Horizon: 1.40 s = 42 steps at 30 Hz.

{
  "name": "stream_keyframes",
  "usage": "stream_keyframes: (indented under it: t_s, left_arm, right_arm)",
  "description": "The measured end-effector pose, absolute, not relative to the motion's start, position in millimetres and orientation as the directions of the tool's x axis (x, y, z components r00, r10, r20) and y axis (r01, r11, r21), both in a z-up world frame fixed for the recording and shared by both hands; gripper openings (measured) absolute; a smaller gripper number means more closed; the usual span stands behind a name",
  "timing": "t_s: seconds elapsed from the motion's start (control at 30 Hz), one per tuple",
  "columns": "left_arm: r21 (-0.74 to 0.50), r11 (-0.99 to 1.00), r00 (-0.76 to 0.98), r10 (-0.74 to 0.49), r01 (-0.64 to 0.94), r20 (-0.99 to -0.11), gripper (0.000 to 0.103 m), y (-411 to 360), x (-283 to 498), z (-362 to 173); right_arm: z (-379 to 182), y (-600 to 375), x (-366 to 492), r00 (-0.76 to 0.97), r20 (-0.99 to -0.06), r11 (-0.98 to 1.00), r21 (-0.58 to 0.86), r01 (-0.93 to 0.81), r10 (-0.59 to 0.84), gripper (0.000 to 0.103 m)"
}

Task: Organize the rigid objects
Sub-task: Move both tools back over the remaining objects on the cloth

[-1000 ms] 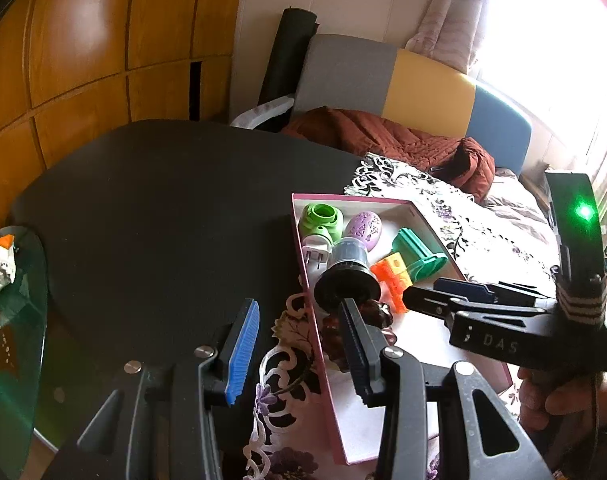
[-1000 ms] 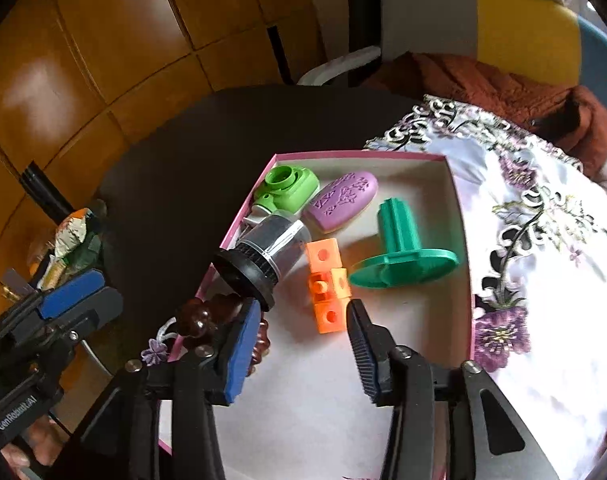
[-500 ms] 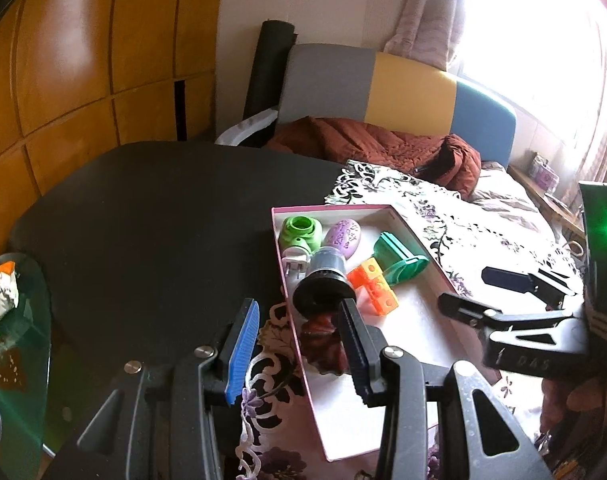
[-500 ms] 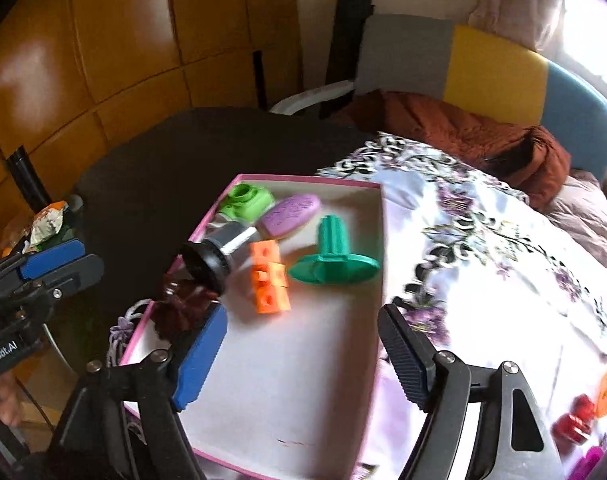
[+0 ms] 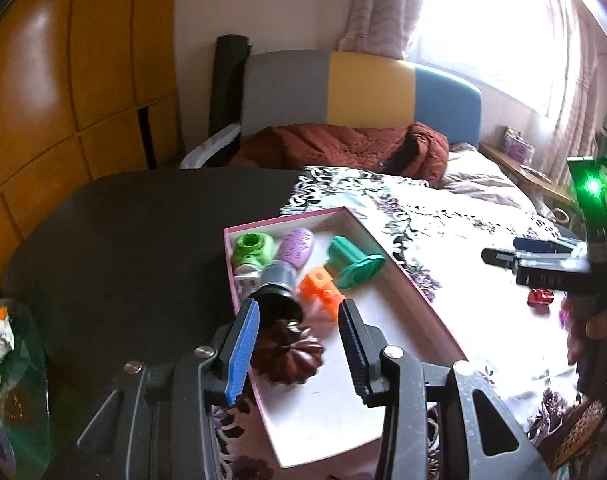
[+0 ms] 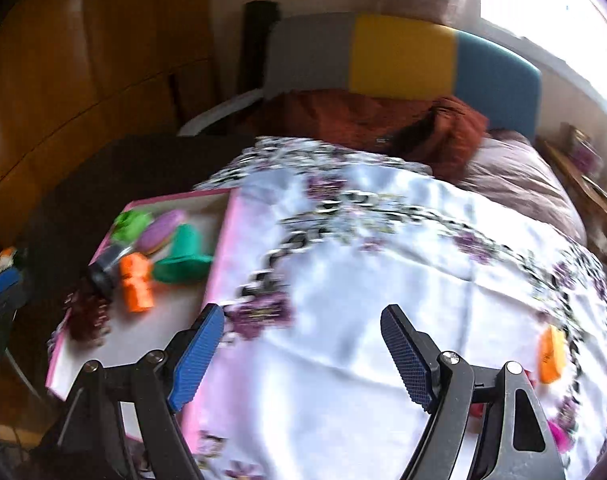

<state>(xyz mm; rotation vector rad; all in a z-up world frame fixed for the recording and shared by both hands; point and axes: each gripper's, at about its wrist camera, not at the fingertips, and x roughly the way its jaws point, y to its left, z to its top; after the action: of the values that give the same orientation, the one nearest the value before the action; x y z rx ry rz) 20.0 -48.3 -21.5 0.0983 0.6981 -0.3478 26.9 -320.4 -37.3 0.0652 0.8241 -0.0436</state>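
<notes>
The table is dark and round, w/ a flowered cloth over the part in front of the right tongs. These tongs are spread wide w/ nothing between the pads, above the bare cloth. To the left of them lies the pink box; its wall is near the left pad.

The left tongs are open too, gripping nothing, and hang over the near part of the box. Between and just behind the pads sits a dark brown fluted mold, on the box floor. Further ahead of them, a black-and-silver cylinder, an orange block, a teal spool, a purple oval and a green toy.

Far right of the right tongs, an orange piece lies on the cloth. In the left view a small red toy is under the right tongs; blurred, cannot tell more.
</notes>
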Motion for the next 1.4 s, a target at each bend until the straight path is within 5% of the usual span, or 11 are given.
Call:
stream_keyframes:
  t_s: [0.57, 0.77, 1.4]
  left_arm:
    - [0.053, 0.857, 0.657, -0.351, 0.512, -0.667, 0.041, -119.5, 10.2, -21.4]
    - [0.053, 0.813, 0.613, -0.393, 0.580, -0.686, 0.041, -157.2, 10.2, -24.8]
    - [0.064, 0.636, 0.451, -0.469, 0.769, -0.759, 0.041, -269.1, -3.9, -61.5]
  right_arm:
    - [-31.4, -498.4, -11.5, 0.628, -0.692, 0.853, 0.033, 0.521, -0.356, 0.083]
    - [-37.8, -558.9, -46.2, 0.578, -0.695, 0.653, 0.206, 0.729, -0.427, 0.083]
    - [-44.6, -584.3, -74.7, 0.597, -0.695, 0.509, 0.373, 0.775, -0.400, 0.086]
